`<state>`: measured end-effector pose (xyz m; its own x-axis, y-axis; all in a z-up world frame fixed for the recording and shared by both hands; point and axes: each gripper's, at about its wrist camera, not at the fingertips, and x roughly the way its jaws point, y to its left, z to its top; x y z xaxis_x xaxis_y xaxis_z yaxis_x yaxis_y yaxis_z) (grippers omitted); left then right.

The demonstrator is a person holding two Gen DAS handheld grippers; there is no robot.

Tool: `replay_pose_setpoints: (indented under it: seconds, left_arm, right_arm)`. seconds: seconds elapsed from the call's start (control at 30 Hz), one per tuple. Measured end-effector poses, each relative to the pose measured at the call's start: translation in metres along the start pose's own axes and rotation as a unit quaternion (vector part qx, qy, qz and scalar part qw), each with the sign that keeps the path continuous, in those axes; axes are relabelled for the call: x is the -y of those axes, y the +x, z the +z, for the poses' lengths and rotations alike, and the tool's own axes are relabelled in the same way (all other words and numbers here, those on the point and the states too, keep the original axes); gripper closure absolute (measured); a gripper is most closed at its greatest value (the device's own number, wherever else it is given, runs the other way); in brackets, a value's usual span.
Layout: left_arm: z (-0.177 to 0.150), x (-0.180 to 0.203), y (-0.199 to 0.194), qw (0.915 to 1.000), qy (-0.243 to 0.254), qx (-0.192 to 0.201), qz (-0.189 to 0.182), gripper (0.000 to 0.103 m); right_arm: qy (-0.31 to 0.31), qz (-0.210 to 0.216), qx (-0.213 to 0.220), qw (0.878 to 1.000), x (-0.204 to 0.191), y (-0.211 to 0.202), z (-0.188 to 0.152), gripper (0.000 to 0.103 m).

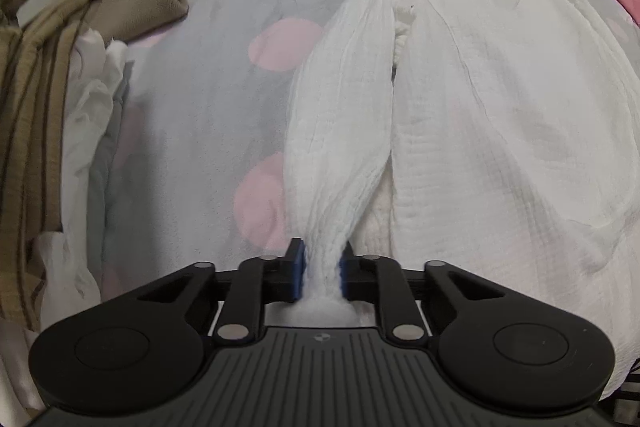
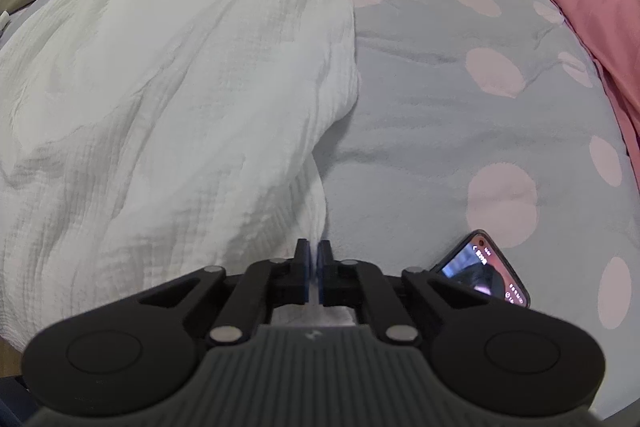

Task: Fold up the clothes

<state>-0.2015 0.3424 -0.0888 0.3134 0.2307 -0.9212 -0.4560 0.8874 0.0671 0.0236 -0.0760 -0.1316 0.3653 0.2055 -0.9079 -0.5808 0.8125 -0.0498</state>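
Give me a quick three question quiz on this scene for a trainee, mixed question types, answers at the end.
1. True or false: the left gripper is shut on the white shirt.
2. What lies right of the right gripper on the bed? A) phone B) book C) mug
3. Fill in: the bed cover is grey with pink ____.

Key: 1 true; 2 A, the phone; 3 dots.

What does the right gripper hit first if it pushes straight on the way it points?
The right gripper is already shut on the white shirt at its near edge. Pointing steeply down, it would likely press that bunched fabric into the polka-dot bedcover right beneath. The phone lies off to the side, probably clear.
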Motion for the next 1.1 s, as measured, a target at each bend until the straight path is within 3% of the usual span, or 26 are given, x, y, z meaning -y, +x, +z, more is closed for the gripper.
replay_pose_setpoints:
  seconds: [0.37,0.6,0.67,0.87,1.1]
  left_arm:
    - [0.021,-0.021,-0.034,0.9974,-0.038,0.061,0.012,0.098]
    - [0.045,-0.033,-0.053,0.9913,-0.031,0.103,0.075,0.098]
    - [0.052,-0.039,-0.056,0.9900,-0.042,0.109,0.078,0.098]
    - [0.068,-0.049,-0.059,0.9861,-0.071,0.123,0.085,0.098]
    - [0.073,-0.060,-0.052,0.9840,-0.085,0.120,0.100,0.098]
  right_arm:
    - [0.026,-0.044,0.029,0.998,0.032,-0.029,0.019,0.100]
    - [0.062,-0.090,0.057,0.992,0.078,-0.055,0.044,0.100]
    - [0.068,-0.108,0.060,0.990,0.092,-0.060,0.051,0.100]
    - [0.113,-0.156,0.058,0.980,0.140,-0.063,0.063,0.100]
    - [0.175,-0.219,0.059,0.958,0.204,-0.048,0.062,0.100]
